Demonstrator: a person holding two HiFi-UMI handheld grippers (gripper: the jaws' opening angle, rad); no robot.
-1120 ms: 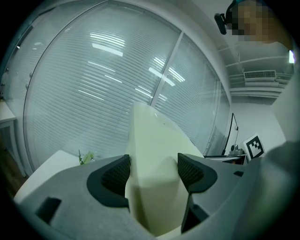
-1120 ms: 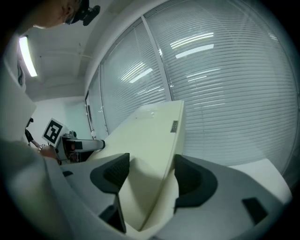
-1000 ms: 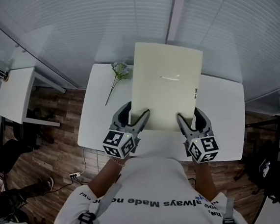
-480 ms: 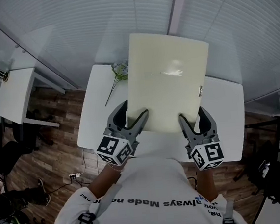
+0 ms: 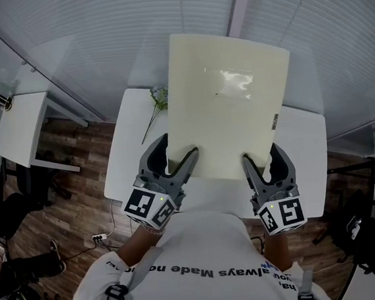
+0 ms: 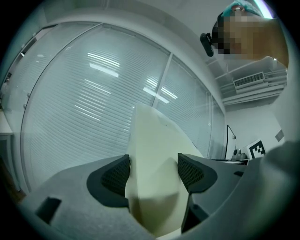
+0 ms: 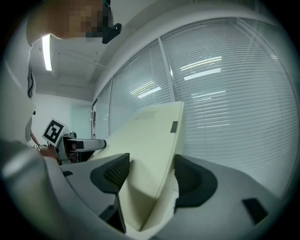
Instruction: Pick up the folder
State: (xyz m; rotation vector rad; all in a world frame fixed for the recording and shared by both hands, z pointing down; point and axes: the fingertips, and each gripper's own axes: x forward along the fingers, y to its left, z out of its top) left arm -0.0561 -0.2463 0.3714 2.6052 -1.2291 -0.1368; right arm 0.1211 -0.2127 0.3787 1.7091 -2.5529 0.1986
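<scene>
A cream folder (image 5: 229, 102) is held up off the white table (image 5: 125, 152), its far edge raised toward the blinds. My left gripper (image 5: 177, 150) is shut on its near left corner and my right gripper (image 5: 262, 157) is shut on its near right corner. In the left gripper view the folder (image 6: 154, 154) fills the gap between the pads of the left gripper (image 6: 153, 171). The right gripper view has the folder (image 7: 145, 140) running edge-on between the jaws of the right gripper (image 7: 150, 171). A small dark label sits near the folder's right edge.
A sprig of pale flowers (image 5: 158, 103) lies on the table's far left part. A smaller white table (image 5: 20, 129) stands to the left. White blinds cover the wall behind. A power strip (image 5: 102, 235) lies on the wooden floor.
The folder has risen and tipped up more, its far edge climbing higher against the blinds. Both grippers keep their hold and have drawn slightly back toward the person.
</scene>
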